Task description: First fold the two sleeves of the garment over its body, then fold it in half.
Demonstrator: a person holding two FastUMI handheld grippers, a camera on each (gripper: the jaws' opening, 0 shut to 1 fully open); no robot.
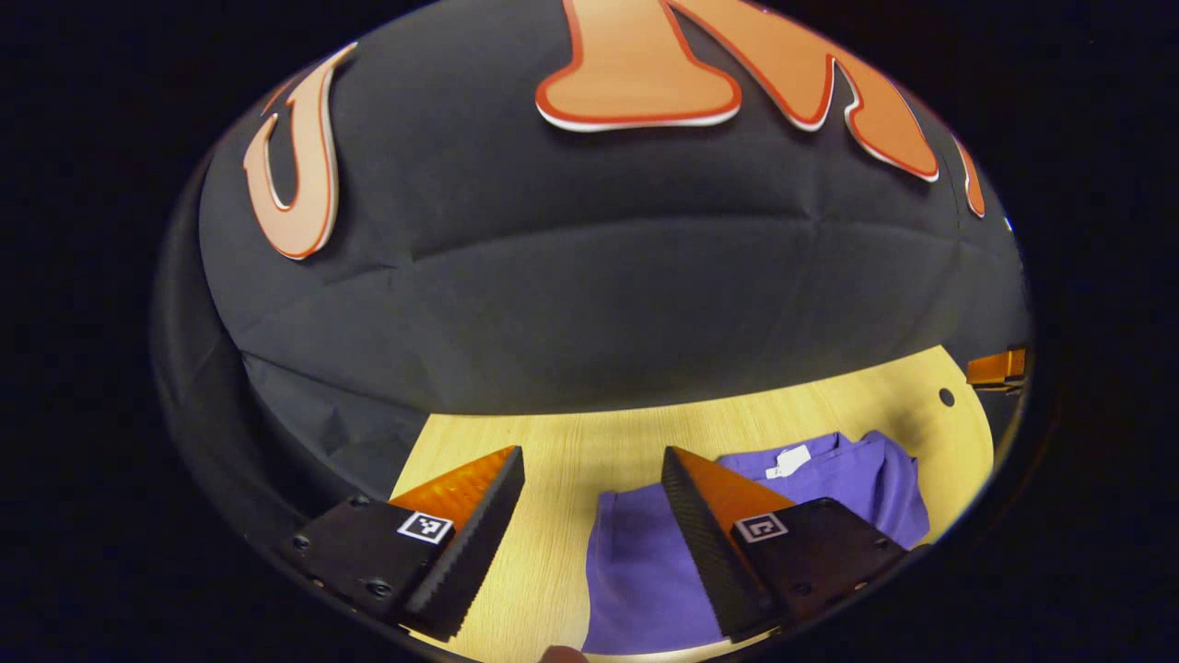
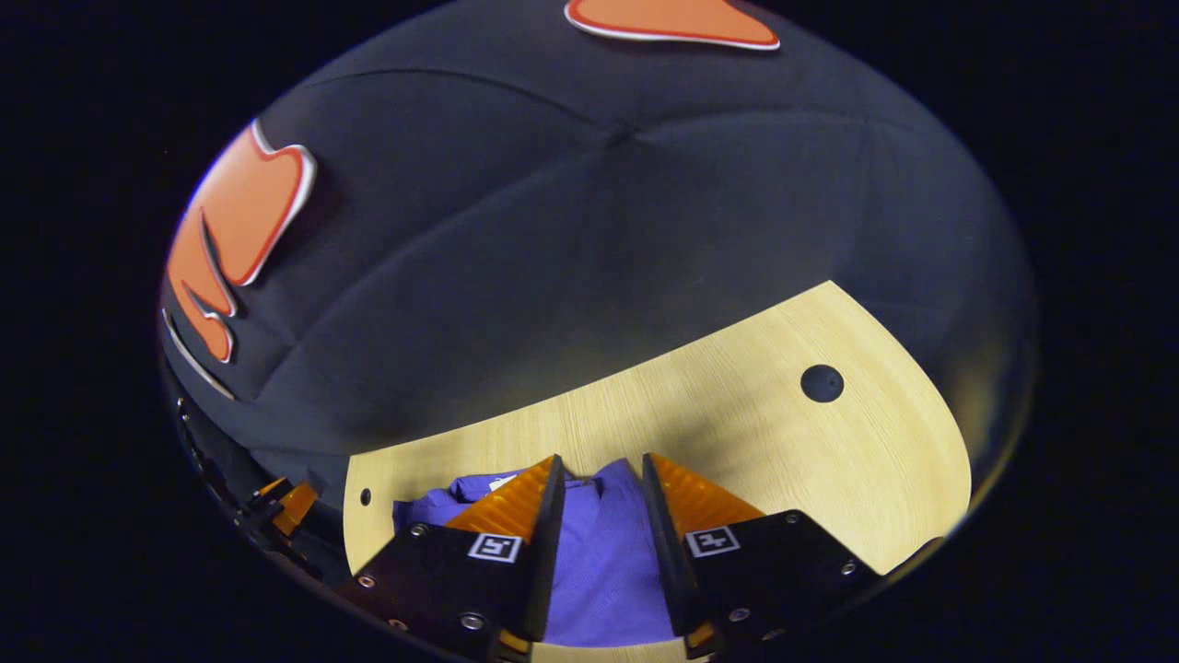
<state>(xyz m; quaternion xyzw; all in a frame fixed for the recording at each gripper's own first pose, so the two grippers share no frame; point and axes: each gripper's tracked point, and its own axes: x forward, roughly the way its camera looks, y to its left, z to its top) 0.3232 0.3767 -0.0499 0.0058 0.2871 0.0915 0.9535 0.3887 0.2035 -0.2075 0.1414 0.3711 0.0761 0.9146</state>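
In the left gripper view our left gripper (image 1: 592, 465) hangs above the tabletop (image 1: 589, 442) with its fingers spread wide and nothing between them; one finger sits over bare wood, the other over the purple garment (image 1: 645, 571). The garment lies crumpled on the wood, its white tag (image 1: 788, 460) up near the far side, well short of the tabletop's far edge. In the right gripper view our right gripper (image 2: 599, 470) also stands parted above the garment (image 2: 599, 552), purple cloth showing in the gap. Farther off, a dark hole (image 2: 822, 383) marks the wood near the far edge.
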